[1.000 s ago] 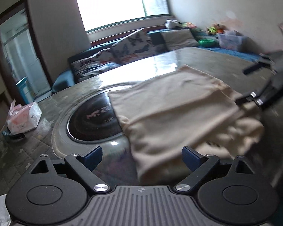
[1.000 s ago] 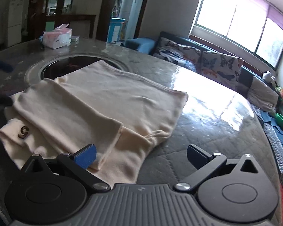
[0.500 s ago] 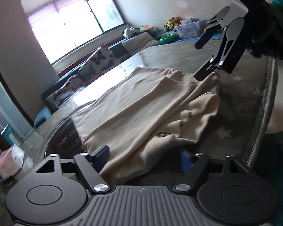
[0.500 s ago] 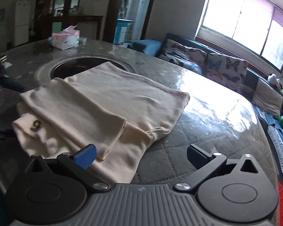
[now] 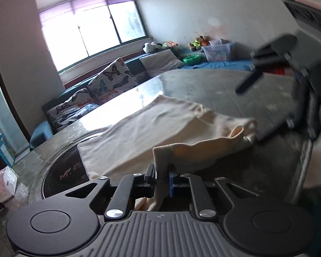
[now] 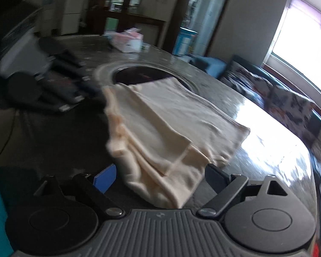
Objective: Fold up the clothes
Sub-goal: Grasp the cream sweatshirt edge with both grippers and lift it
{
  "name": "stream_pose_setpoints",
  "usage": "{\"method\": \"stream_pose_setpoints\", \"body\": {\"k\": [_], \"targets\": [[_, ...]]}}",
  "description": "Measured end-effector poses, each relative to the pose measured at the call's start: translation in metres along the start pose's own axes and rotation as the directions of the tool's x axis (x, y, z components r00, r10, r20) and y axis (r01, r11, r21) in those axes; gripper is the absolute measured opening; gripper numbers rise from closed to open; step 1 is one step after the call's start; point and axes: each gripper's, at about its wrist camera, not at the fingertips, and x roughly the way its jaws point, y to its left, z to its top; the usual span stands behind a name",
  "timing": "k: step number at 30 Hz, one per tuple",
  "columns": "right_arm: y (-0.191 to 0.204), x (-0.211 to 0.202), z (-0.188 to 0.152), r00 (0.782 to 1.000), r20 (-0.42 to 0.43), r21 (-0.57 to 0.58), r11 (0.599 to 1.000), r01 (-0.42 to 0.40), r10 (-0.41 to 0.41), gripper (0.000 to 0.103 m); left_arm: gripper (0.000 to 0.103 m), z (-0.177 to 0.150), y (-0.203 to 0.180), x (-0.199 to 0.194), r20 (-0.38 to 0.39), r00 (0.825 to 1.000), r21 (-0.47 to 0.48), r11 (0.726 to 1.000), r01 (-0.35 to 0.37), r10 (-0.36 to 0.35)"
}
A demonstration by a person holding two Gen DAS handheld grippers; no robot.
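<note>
Nearest the left wrist camera, the left gripper (image 5: 162, 180) is seen with its jaws clamped on a corner of the cream garment (image 5: 152, 126); half a second ago those jaws stood apart with the cloth lying flat between them. The pinched edge has been raised off the tabletop (image 5: 241, 94), so that a ridge of fabric runs from the jaws toward the right gripper (image 5: 267, 111) – blurred in this view.

In the right wrist view, the right gripper (image 6: 160, 178) is held with its jaws spread wide, the near end of the cream garment (image 6: 173, 128) lying between them but not yet gripped; it has been brought in closer over that end. The left gripper (image 6: 53, 90) is seen at the far corner.

The garment lies partly folded on the tabletop (image 6: 256, 115), its far end overlapping the dark round inset (image 6: 139, 75). Beyond that, a tissue box (image 6: 128, 40) is set

One corner having been taken, the next fold is judged to be in preparation – a grip by the right jaws would let the edge be carried over evenly
</note>
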Motion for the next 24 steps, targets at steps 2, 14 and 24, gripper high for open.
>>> {"method": "stream_pose_setpoints", "body": {"k": [2,14,24], "targets": [[0.007,0.002,0.003,1.0,0.01,-0.034,0.999,-0.011,0.011,0.081,0.013,0.003,0.004,0.002,-0.003,1.0,-0.022,1.0,0.003,-0.003],[-0.009,0.039,0.01,0.998,-0.008,0.096,0.993,-0.062,0.063,0.018,0.026,-0.01,0.003,0.0,-0.034,0.999,-0.027,1.0,0.011,-0.012],[-0.021,0.04,0.012,0.998,-0.003,0.178,0.982,-0.064,0.066,0.012,0.038,-0.036,-0.002,-0.005,-0.074,0.994,0.084,0.994,-0.072,0.078]]}}
